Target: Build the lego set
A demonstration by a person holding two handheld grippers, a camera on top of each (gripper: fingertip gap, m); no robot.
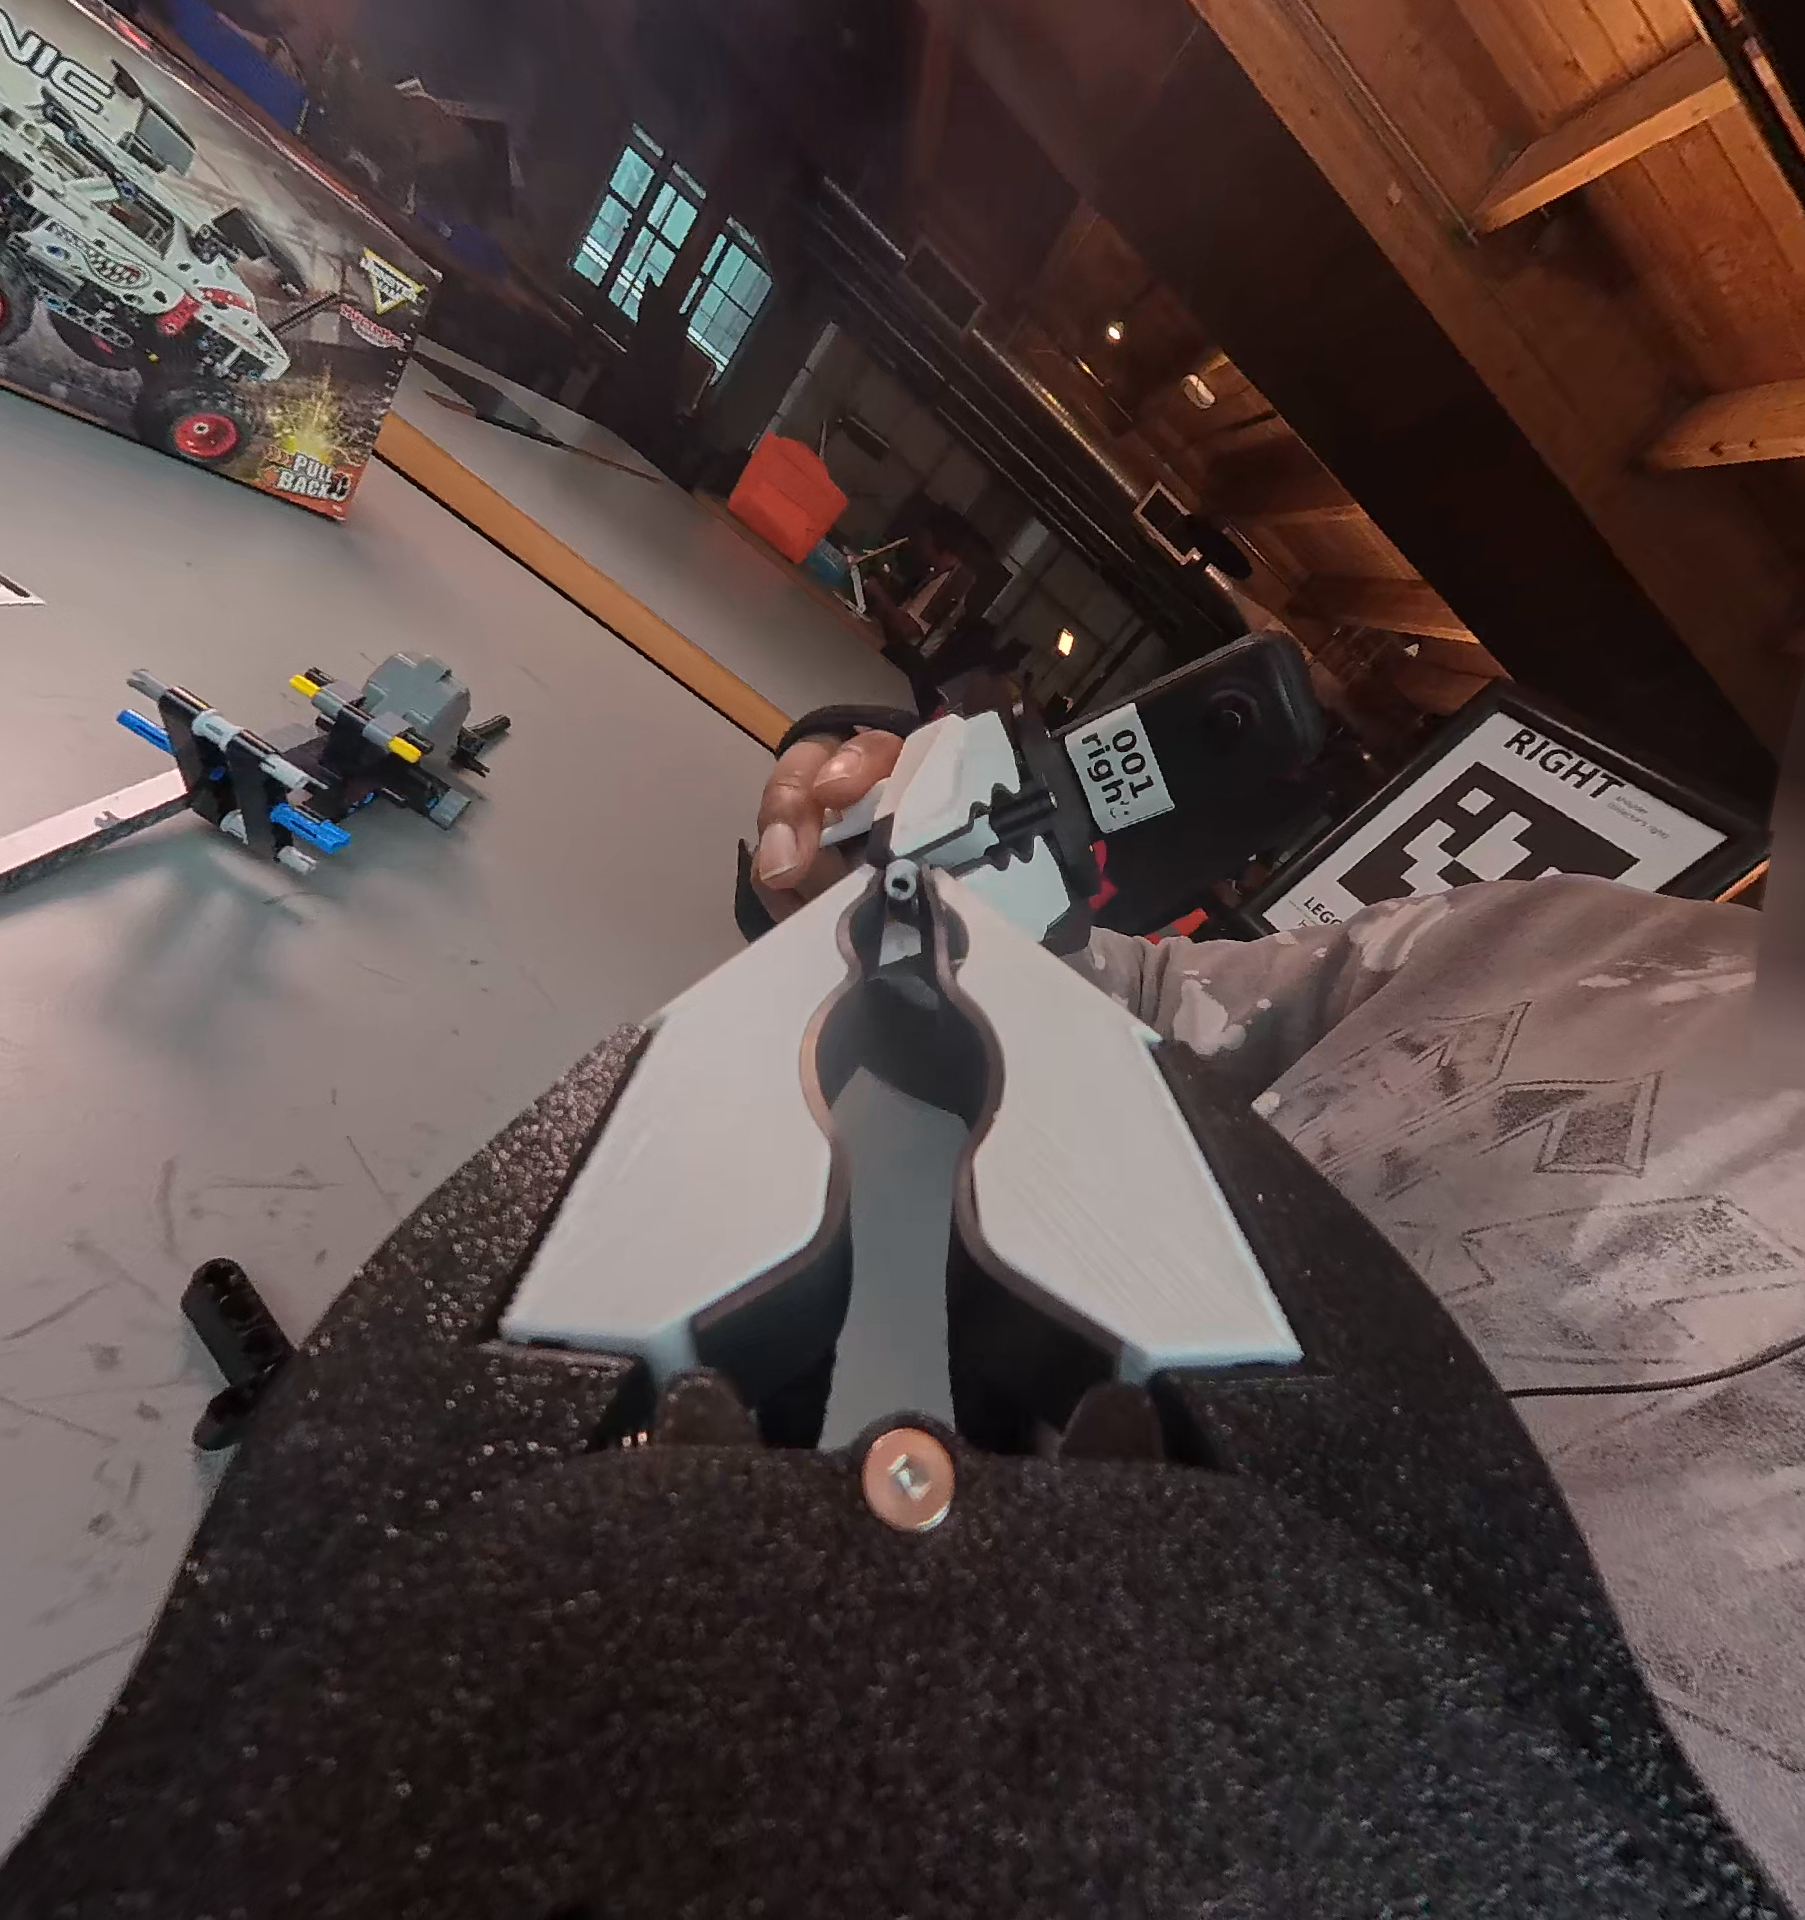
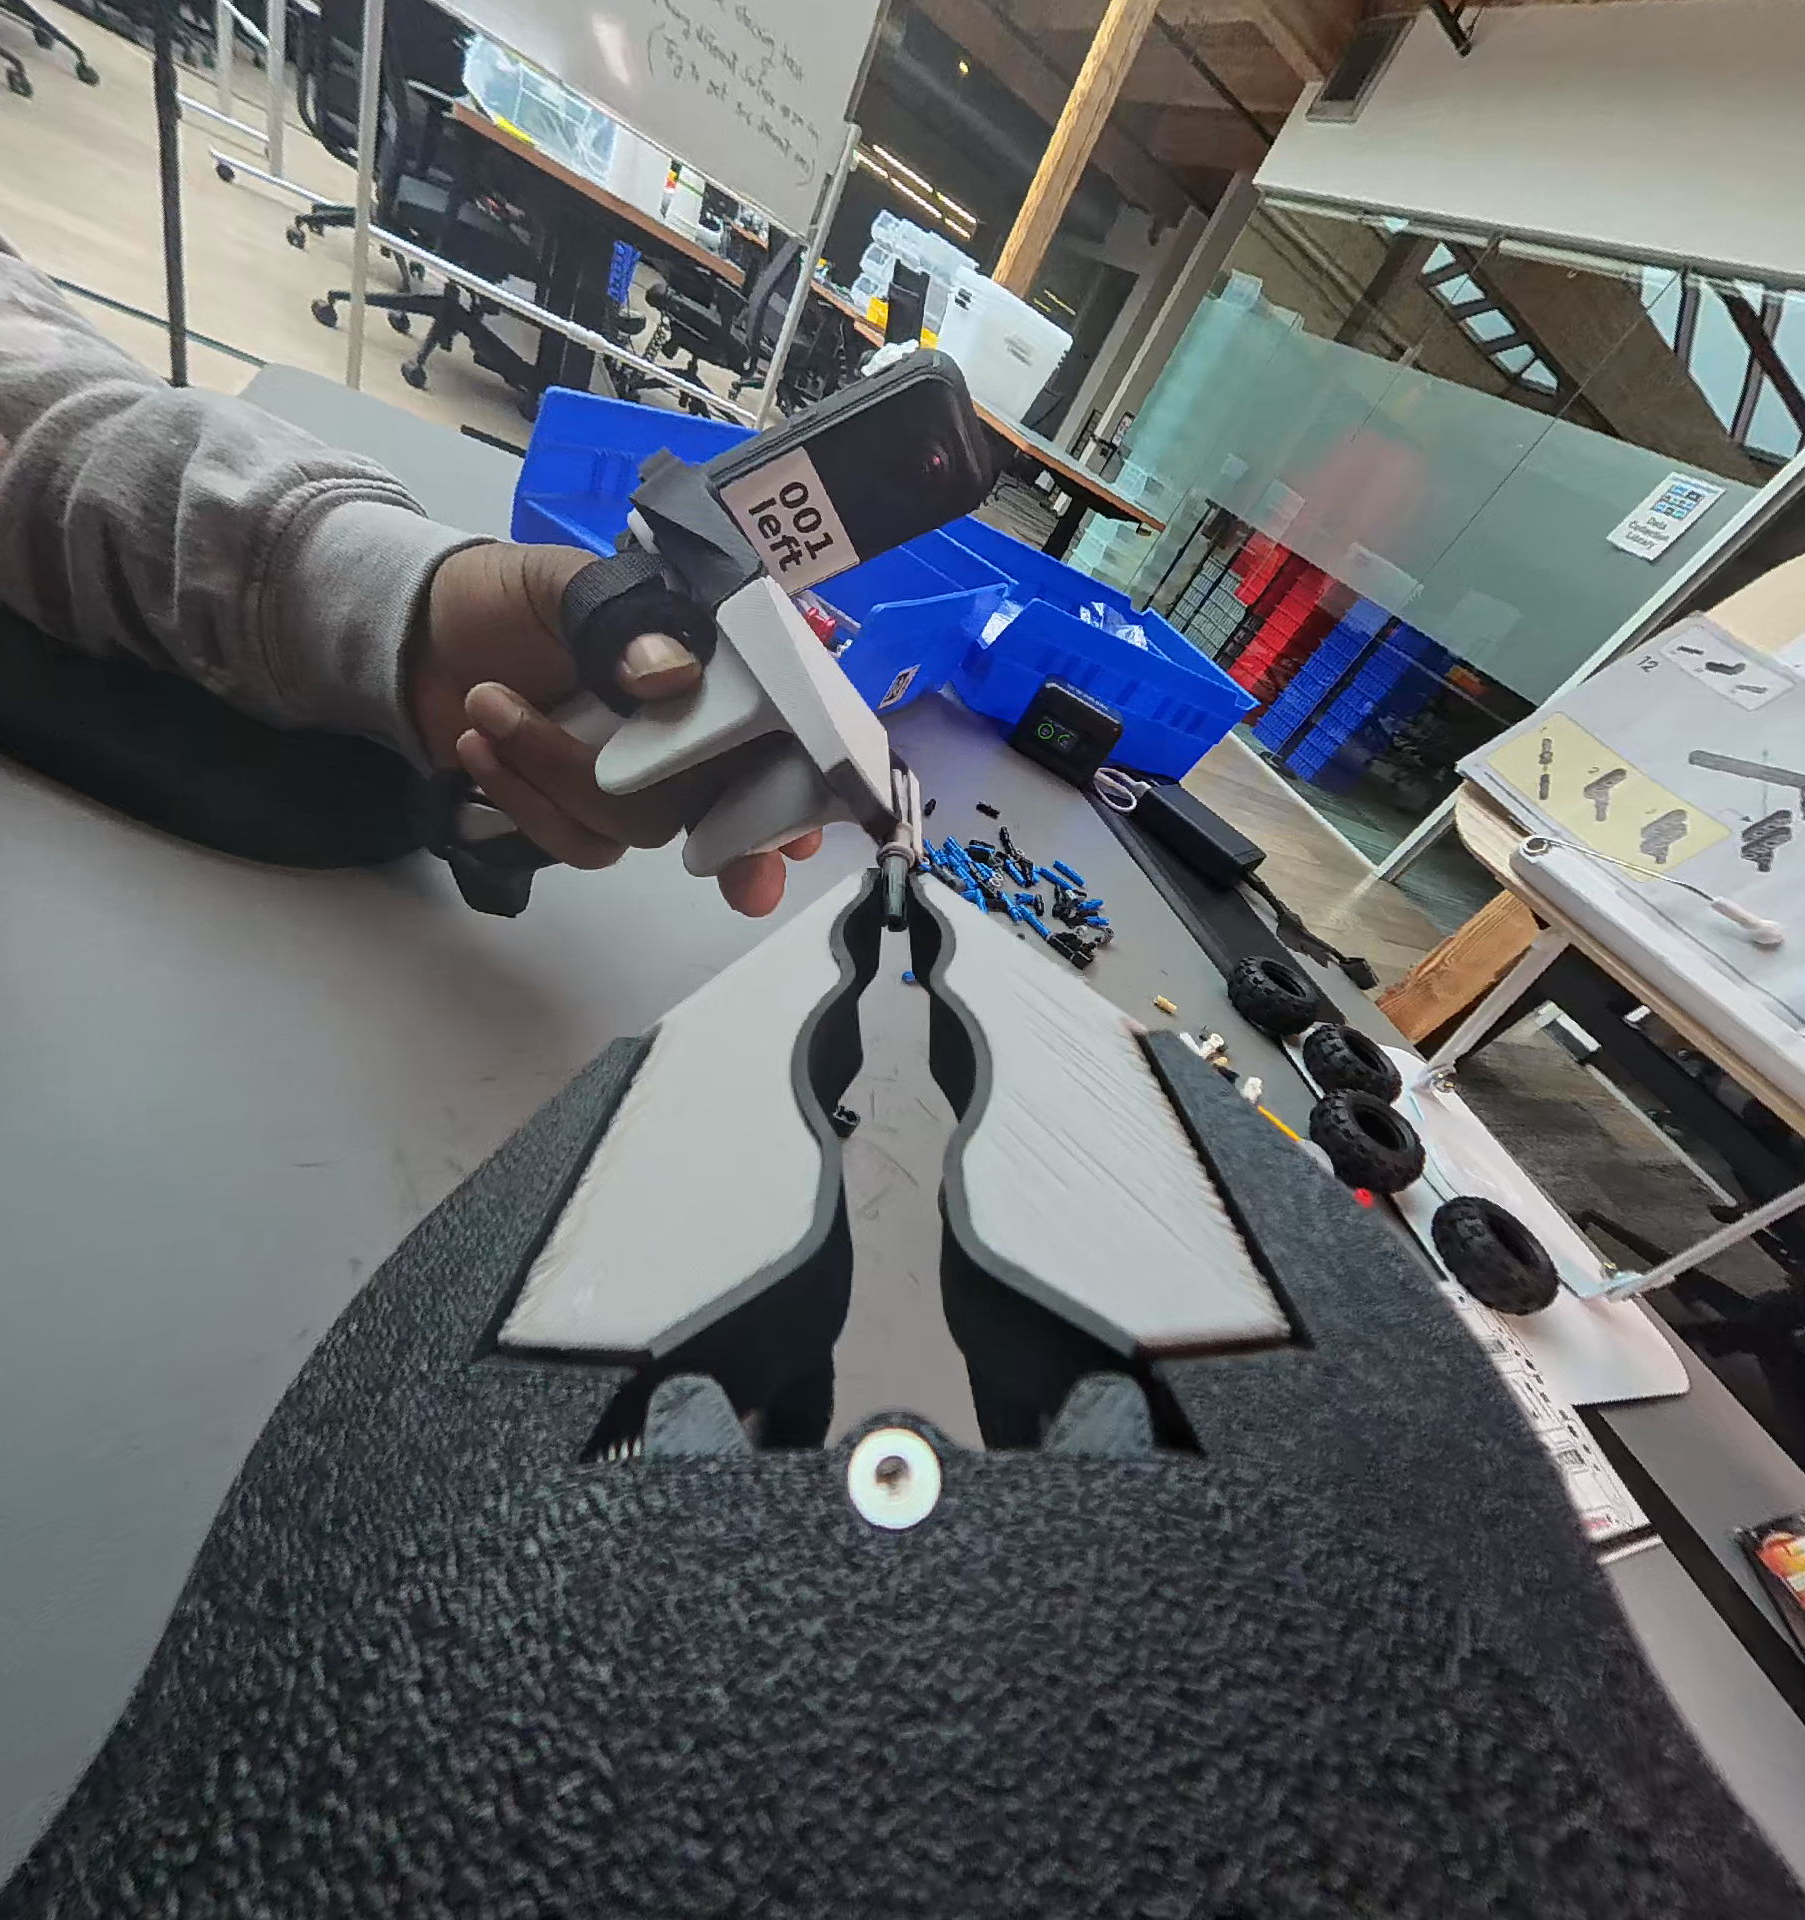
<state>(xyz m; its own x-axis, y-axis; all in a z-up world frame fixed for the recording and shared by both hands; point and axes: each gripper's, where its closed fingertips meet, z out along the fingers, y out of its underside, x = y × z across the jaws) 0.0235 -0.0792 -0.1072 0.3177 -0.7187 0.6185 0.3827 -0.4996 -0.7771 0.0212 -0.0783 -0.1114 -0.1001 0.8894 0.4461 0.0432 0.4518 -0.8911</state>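
My left gripper [image 1: 900, 909] is shut on a small grey connector piece [image 1: 900, 883], held in the air above the grey table [image 1: 462, 1039]. My right gripper [image 2: 893, 920] is shut on a short black pin [image 2: 893, 899]. The two grippers meet tip to tip, and the pin's end touches the grey piece [image 2: 893, 854]. In the right wrist view the left gripper [image 2: 903, 821] comes in from the upper left, held by a hand. A partly built lego frame [image 1: 306, 769] in black, grey and blue, with a grey motor block, sits on the table to the left.
The lego box [image 1: 150, 260] stands at the far left. A black beam [image 1: 233, 1351] lies near my left gripper. A pile of blue and black pins [image 2: 1023, 883], several black tyres [image 2: 1365, 1138], blue bins [image 2: 1085, 655] and an open instruction booklet [image 2: 1708, 800] lie to the right. My two grippers' fingertips are within a few centimetres of each other.
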